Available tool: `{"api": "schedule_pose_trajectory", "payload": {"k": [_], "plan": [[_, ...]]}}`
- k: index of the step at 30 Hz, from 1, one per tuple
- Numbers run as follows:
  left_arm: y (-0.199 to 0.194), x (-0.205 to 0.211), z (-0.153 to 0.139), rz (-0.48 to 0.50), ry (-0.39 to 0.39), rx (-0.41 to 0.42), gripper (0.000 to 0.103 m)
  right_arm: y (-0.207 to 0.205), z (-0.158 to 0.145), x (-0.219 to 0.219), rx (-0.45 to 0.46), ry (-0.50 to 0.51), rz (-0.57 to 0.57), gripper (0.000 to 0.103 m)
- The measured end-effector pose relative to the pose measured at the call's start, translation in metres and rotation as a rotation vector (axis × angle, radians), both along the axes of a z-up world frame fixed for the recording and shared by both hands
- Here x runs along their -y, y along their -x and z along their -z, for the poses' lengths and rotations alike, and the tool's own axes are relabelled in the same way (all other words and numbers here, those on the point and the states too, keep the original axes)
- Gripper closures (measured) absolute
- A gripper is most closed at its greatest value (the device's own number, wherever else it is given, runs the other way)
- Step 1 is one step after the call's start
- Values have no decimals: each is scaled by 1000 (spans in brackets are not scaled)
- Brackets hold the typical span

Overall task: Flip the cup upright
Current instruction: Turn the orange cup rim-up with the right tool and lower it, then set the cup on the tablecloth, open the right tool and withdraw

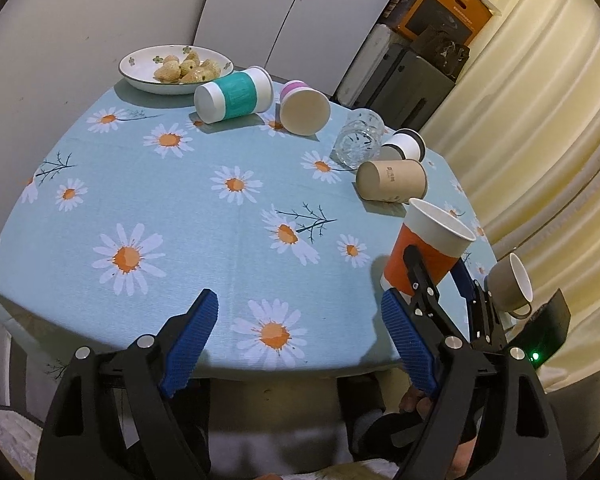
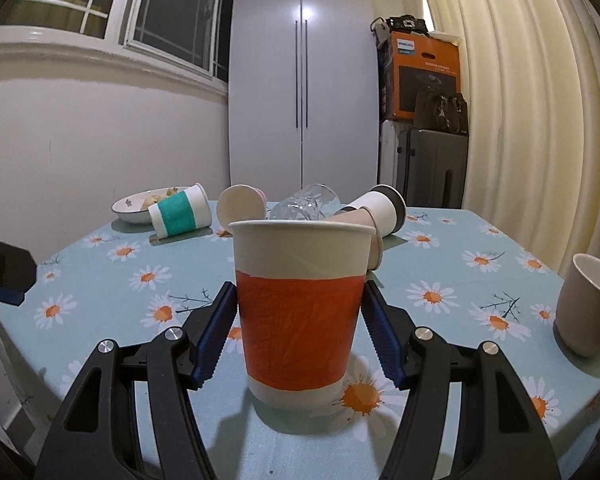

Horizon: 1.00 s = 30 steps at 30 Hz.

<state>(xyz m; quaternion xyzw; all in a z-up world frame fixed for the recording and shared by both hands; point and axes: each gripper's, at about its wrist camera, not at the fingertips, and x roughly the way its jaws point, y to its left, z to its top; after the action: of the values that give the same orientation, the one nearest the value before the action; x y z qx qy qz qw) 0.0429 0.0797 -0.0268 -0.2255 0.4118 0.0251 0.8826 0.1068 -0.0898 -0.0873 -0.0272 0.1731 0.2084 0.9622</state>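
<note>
Between the blue pads of the right gripper [image 2: 298, 332] stands the orange cup [image 2: 300, 312], upright on the daisy tablecloth [image 2: 440, 320] with its open mouth up. Both pads sit just beside the cup's orange band, one on each side; whether they press the wall or only flank it I cannot tell, since a thin sliver of cloth seems to show along each edge. From the left wrist view the same cup [image 1: 428, 248] appears past the left gripper's right finger, with the right gripper [image 1: 436, 276] around its lower half.

Off to the right of the right jaws stands a beige mug [image 2: 588, 308], upright and well apart from the cup. Beyond the jaws lies a row of tipped cups: a teal-banded cup [image 2: 180, 216], a pink-banded cup [image 2: 242, 206], a clear glass [image 2: 304, 204], a brown paper cup [image 1: 392, 186] and a white cup [image 2: 384, 208] with a dark rim, all on their sides. Farther left of them sits a bowl [image 1: 140, 76] of food.

The left gripper [image 1: 300, 340] hangs over the near table edge, jaws spread wide with nothing between them.
</note>
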Motion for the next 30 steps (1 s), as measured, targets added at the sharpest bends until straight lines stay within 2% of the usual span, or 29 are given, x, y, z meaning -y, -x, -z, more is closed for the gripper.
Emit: {"api": "schedule_pose_trajectory", "payload": {"k": [13, 19, 22, 25, 30], "plan": [[3, -6, 2, -25, 2, 2, 20, 9, 0, 2, -9, 18, 3, 39], [1, -6, 3, -28, -7, -8, 20, 7, 4, 5, -46, 19, 9, 37], [1, -6, 4, -33, -15, -13, 20, 7, 2, 7, -49, 5, 10, 28], [1, -7, 5, -41, -17, -16, 20, 7, -1, 8, -49, -5, 10, 27], [1, -8, 7, -49, -24, -21, 20, 10, -6, 13, -51, -17, 16, 20]]}}
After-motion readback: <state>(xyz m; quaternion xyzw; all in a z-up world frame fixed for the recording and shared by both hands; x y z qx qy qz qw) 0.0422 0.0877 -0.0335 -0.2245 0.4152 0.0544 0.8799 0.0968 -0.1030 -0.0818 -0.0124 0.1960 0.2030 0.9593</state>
